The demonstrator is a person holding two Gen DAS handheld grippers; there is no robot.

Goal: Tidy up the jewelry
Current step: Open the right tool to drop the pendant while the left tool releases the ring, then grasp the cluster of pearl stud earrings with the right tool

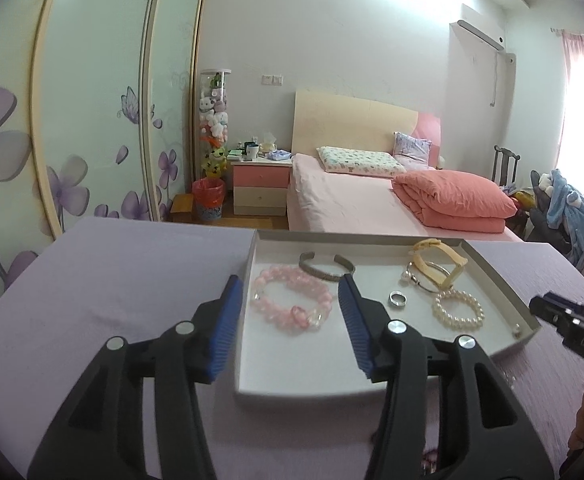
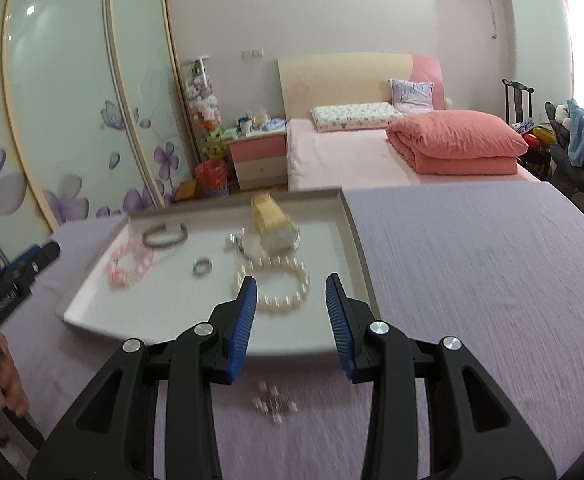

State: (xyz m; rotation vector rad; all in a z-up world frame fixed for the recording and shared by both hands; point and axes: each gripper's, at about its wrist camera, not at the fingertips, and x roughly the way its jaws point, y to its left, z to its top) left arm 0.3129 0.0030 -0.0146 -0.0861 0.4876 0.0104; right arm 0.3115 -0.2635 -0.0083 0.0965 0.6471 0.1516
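Through your left wrist camera, your left claw (image 1: 290,294) has its jaws apart with nothing between the pads. Its left finger hangs over the lilac cloth (image 1: 124,280), its right finger over the white tray (image 1: 260,384). The pink bead bracelet (image 1: 292,305) lies in the tray just past the tips, in the gap between the two fingers. Beyond the right fingertip sits the grey open cuff (image 1: 326,269). To the right of that finger lie the small silver ring (image 1: 397,300), the pearl bracelet (image 1: 458,309) and, farther off, the yellow watch (image 1: 440,262) resting over a thin silver bangle (image 1: 428,280). Your right claw (image 1: 564,314) pokes in at the far right edge.

Through your right wrist camera, that right claw (image 2: 291,294) is also parted and holds nothing. The pearl bracelet (image 2: 274,284) sits just ahead of its left fingertip, inside the tray (image 2: 356,240). A small blurred cluster of pale beads (image 2: 274,404) lies on the cloth below the fingers, outside the tray. Your left claw (image 2: 32,260) shows at the left edge.
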